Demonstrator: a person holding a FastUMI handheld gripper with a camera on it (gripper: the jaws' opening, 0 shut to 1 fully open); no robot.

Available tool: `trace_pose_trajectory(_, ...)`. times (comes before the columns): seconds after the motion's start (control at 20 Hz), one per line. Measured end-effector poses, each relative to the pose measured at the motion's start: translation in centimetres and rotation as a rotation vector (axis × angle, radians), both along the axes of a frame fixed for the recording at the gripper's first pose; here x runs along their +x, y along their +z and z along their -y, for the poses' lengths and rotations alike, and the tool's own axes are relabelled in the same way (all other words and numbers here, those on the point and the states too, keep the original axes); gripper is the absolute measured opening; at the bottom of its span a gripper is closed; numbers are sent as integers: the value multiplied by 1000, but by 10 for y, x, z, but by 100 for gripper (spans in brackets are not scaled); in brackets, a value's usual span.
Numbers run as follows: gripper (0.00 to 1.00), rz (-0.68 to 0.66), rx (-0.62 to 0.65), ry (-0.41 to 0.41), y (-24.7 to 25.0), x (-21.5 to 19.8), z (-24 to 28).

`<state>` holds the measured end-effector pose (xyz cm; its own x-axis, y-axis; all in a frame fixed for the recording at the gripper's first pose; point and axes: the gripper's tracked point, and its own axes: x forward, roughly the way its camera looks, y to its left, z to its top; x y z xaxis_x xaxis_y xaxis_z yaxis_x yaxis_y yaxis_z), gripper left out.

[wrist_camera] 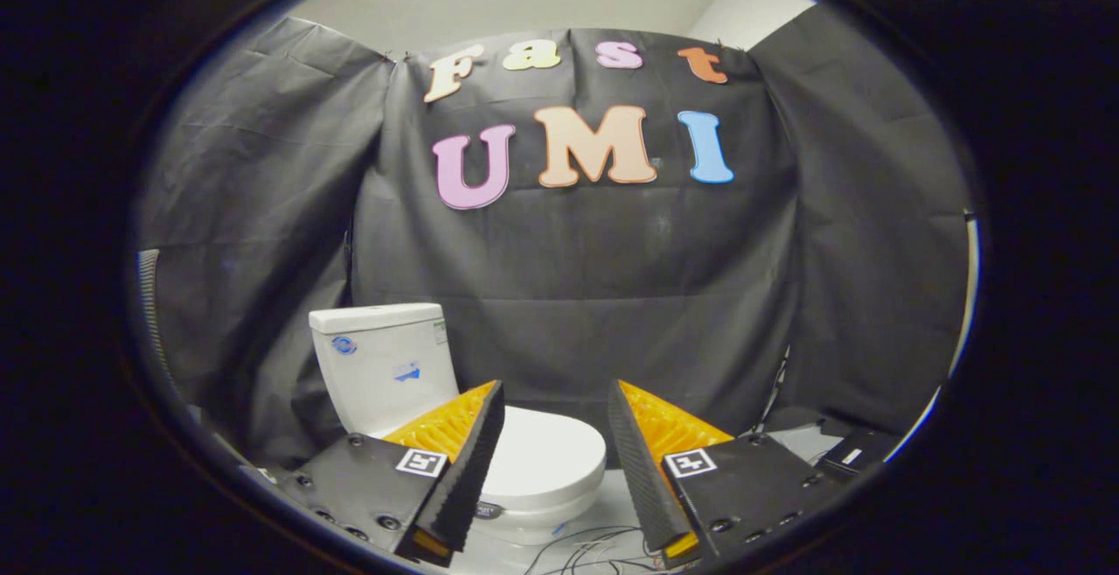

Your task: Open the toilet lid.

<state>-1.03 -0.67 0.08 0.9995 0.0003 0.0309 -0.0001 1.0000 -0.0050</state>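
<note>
Two ridged tongs (555,435) parted, glossy rounded lid (546,460) down

The tool (556,400) has two wedge-shaped fingers (468,470) with ridged, sawtooth-like inner faces, standing apart with a clear gap between them. Each finger sits on a flat dark plate — round screw heads dot the plates' outer edges. A small square marker (420,461), white with a black pattern, is stuck on each plate near the finger's base.

Stickers on the toilet tank (385,365) are unreadable.
</note>
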Motion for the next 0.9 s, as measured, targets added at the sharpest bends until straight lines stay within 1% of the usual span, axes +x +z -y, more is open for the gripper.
trace_pose_trajectory(0.05, 76, -44, -1, 1, -10, -6, -1)
trace_pose_trajectory(0.1, 76, -15, -8, 3, -4, -10, -1)
trace_pose_trajectory(0.9, 75, -24, -6, -5, -2, -10, -3)
